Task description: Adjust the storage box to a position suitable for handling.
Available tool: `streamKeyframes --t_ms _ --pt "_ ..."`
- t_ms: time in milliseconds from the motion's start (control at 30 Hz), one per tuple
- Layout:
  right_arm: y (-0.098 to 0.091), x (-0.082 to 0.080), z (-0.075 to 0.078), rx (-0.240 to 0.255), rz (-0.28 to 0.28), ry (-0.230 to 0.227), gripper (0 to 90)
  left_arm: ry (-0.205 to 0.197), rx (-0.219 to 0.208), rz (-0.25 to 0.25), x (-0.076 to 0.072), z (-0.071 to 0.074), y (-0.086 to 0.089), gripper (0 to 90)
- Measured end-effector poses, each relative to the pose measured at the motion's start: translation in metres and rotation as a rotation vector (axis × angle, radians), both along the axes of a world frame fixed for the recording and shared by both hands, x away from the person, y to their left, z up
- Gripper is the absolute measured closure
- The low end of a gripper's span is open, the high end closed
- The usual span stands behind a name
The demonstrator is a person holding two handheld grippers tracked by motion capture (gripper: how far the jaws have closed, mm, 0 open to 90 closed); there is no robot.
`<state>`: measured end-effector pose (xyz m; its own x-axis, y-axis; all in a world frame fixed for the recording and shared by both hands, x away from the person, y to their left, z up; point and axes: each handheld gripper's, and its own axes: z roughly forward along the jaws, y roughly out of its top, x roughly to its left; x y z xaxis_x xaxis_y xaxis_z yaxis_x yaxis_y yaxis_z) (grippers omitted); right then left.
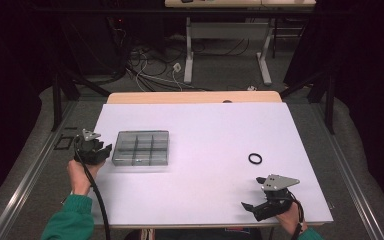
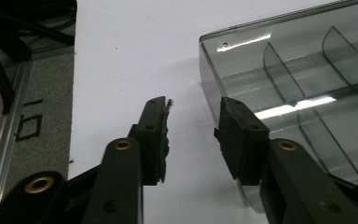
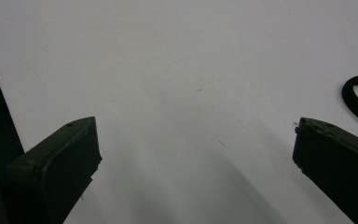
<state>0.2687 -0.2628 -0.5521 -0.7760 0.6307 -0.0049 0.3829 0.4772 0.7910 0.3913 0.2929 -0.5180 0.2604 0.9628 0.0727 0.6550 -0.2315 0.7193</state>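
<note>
Left gripper (image 1: 105, 150): at the table's left edge, jaws narrow with a gap, nothing between them.
Compartment box (image 1: 141, 148): just right of it; left gripper view shows its corner (image 2: 209, 70) beside the jaw.
Black ring (image 1: 255, 158): right side.
Right gripper (image 1: 252, 207): near right, jaws wide, empty.

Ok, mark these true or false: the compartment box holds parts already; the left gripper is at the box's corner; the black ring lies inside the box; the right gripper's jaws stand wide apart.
1. The compartment box holds parts: false, its compartments look empty.
2. The left gripper is at the box's corner: true, with one jaw over the box wall and the other outside it.
3. The black ring lies inside the box: false, it lies on the white table, well apart from it.
4. The right gripper has its jaws wide apart: true, nothing between them.
</note>
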Motion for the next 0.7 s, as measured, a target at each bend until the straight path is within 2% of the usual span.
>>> streamKeyframes --t_ms 133,233,267,300,700 --pt "0.000 0.001 0.000 0.001 -0.002 0.005 0.1 0.005 -0.002 0.012 0.009 -0.005 0.000 74.2" --pt "0.000 0.001 -0.001 0.016 0.002 -0.011 0.1 0.007 -0.009 0.016 0.014 -0.008 0.002 83.9" --pt "0.000 0.001 0.000 0.000 0.003 0.006 0.1 0.002 -0.018 0.018 0.015 -0.009 0.002 83.9" --pt "0.000 0.001 0.000 -0.002 0.001 0.007 0.1 0.002 -0.016 0.017 0.016 -0.010 0.002 89.0" --pt "0.000 0.001 -0.001 0.000 0.001 0.003 0.1 0.040 -0.006 -0.014 0.032 -0.025 0.002 90.0"
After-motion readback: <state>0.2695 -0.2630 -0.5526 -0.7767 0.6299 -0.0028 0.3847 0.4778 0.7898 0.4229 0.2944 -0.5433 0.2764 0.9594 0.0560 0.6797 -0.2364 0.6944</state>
